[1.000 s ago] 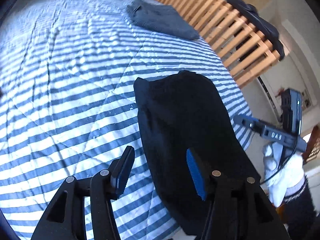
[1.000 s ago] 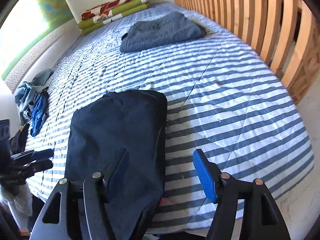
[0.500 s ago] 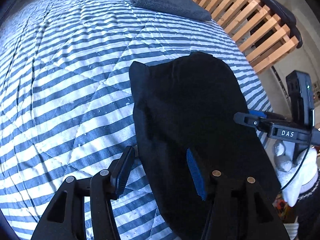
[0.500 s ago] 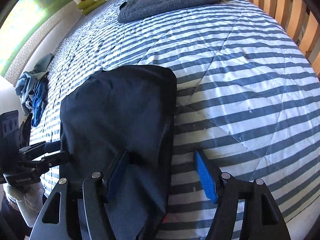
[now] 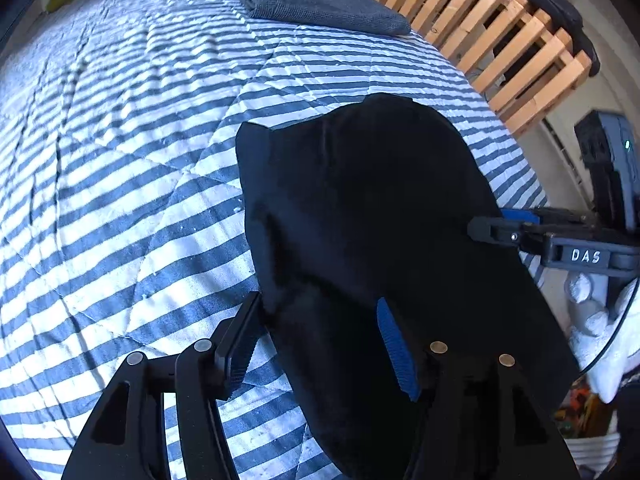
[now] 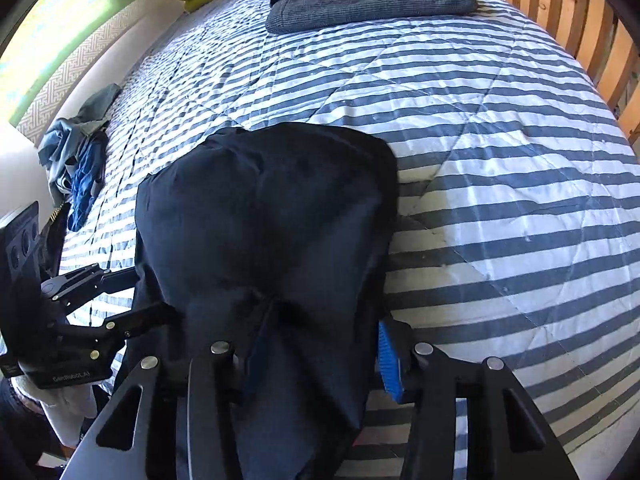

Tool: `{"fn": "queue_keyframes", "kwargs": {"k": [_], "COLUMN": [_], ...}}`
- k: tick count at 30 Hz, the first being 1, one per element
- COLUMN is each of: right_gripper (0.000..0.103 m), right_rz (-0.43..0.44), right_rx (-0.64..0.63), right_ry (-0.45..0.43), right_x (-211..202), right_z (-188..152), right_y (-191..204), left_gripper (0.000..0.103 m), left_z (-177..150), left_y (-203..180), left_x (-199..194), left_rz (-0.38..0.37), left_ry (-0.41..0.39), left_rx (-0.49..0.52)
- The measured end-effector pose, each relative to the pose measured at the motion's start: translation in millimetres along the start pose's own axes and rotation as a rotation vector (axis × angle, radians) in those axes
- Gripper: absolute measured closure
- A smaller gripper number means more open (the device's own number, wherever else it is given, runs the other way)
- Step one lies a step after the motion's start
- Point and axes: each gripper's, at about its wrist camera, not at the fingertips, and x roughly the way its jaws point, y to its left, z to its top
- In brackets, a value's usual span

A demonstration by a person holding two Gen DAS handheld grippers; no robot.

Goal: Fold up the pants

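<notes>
The dark pants [image 6: 264, 216] lay folded near the edge of the bed's striped quilt [image 6: 500, 168]. Your right claw [image 6: 312, 364] had just been closing, its jaws narrowed around a bunched fold at the pants' right edge and pressing it. Your left claw [image 5: 316, 340] stood fairly wide, straddling the pants' left edge without pinching it. Folded grey trousers [image 5: 320, 0] sat well apart, beside the wooden slats [image 5: 500, 24].
</notes>
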Motion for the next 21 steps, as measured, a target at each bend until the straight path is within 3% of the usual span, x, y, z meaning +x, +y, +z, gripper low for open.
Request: {"fn": "queue_keyframes", "kwargs": {"k": [2, 5, 9, 13, 16, 19, 20, 21], "right_gripper": [0.06, 0.06, 0.07, 0.081, 0.084, 0.077, 0.066, 0.056], "right_rz": [0.022, 0.047, -0.004, -0.032, -0.028, -0.017, -0.017, -0.008], "right_rx": [0.01, 0.024, 0.0, -0.004, -0.008, 0.001, 0.002, 0.008], "right_ry": [0.011, 0.0, -0.012, -0.04, -0.055, -0.017, 0.002, 0.015], "right_x": [4, 9, 12, 5, 2, 4, 5, 7], "right_z": [-1, 1, 2, 0, -1, 1, 2, 2], "right_y": [-3, 1, 16, 22, 23, 18, 17, 15], "left_gripper": [0.043, 0.059, 0.077, 0.084, 0.08, 0.051, 0.047, 0.052], "left_z": [3, 7, 7, 4, 4, 5, 5, 4], "left_y": [2, -3, -5, -7, -5, 10, 13, 12], "left_x": [1, 4, 0, -11, -11, -1, 1, 1], "left_rz": [-0.024, -0.035, -0.05, -0.048, -0.046, -0.051, -0.077, -0.073], "left_ry": [-0.005, -0.014, -0.037, -0.066, -0.069, -0.022, -0.021, -0.04], "left_rx": [-0.01, -0.005, -0.02, 0.0, -0.011, -0.075, -0.084, -0.079]}}
